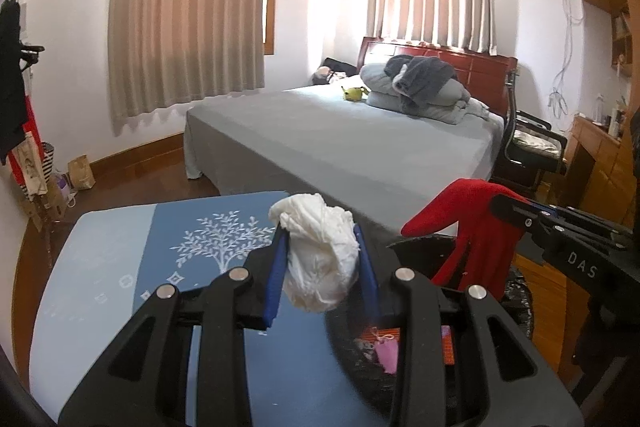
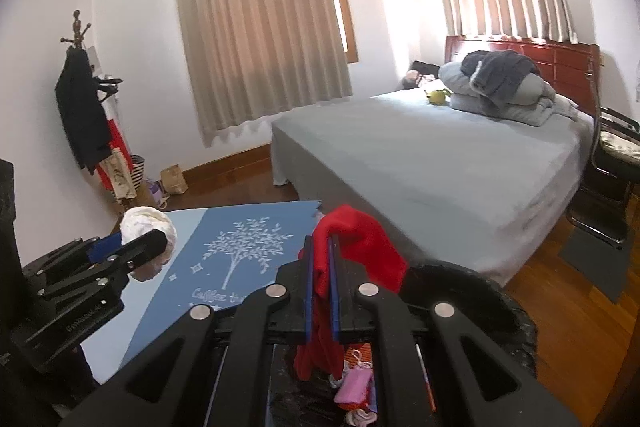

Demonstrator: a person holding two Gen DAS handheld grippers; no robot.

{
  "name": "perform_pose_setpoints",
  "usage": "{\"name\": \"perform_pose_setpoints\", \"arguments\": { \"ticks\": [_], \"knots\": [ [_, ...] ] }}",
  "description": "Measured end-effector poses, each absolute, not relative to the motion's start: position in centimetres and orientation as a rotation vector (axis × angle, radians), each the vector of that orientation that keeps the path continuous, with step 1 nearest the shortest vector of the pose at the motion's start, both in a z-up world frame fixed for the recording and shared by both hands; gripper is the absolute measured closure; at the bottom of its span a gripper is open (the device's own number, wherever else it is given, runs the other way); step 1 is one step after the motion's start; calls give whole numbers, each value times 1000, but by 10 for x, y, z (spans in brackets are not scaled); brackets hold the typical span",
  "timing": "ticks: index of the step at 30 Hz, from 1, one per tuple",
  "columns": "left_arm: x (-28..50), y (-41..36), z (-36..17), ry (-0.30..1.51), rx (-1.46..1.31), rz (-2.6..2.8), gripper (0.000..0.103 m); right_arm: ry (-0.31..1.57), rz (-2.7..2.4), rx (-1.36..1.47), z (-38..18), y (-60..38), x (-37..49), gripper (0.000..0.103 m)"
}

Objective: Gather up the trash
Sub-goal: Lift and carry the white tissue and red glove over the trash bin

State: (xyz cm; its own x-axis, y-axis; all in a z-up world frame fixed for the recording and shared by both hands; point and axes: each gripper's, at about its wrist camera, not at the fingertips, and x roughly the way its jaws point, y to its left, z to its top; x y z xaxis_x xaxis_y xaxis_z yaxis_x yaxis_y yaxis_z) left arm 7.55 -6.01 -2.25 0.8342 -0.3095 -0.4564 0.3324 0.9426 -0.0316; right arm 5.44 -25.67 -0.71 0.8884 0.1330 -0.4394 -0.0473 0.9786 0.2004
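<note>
Left gripper (image 1: 322,259): jaws pinching a crumpled white tissue wad (image 1: 318,253). Wad held up in the air, above the edge of the blue surface (image 1: 120,259), just beside the trash bin (image 1: 516,291). Long side of the wad running up and down, top end leaning to the left.

Right gripper (image 2: 322,283): jaws pressed on a red cloth (image 2: 360,247). Cloth hanging long-ways, top flopped over to the right, bottom end dangling down into the bin. Held right above the bin's open mouth.

Bin lined with a black bag (image 2: 472,283). Inside: a pink paper scrap (image 2: 352,385), something orange-red with stripes, a bit of white stuff at the bottom.

On the blue surface: a white tree picture (image 2: 244,247) and white words, "Coffee" readable, the rest hidden. On the side of the right gripper, seen from the left camera: letters "DAS" (image 1: 582,265).

Behind: a gray bed (image 1: 340,139) with a folded blanket pile (image 1: 424,87), closed curtains (image 1: 188,7).
</note>
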Motion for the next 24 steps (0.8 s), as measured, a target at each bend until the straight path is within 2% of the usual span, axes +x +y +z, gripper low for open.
{"name": "perform_pose_setpoints", "arguments": {
  "ticks": [24],
  "knots": [
    [82, -133, -55, 509, 101, -501, 71, 514, -65, 234, -37, -323, 44, 97]
  ]
}}
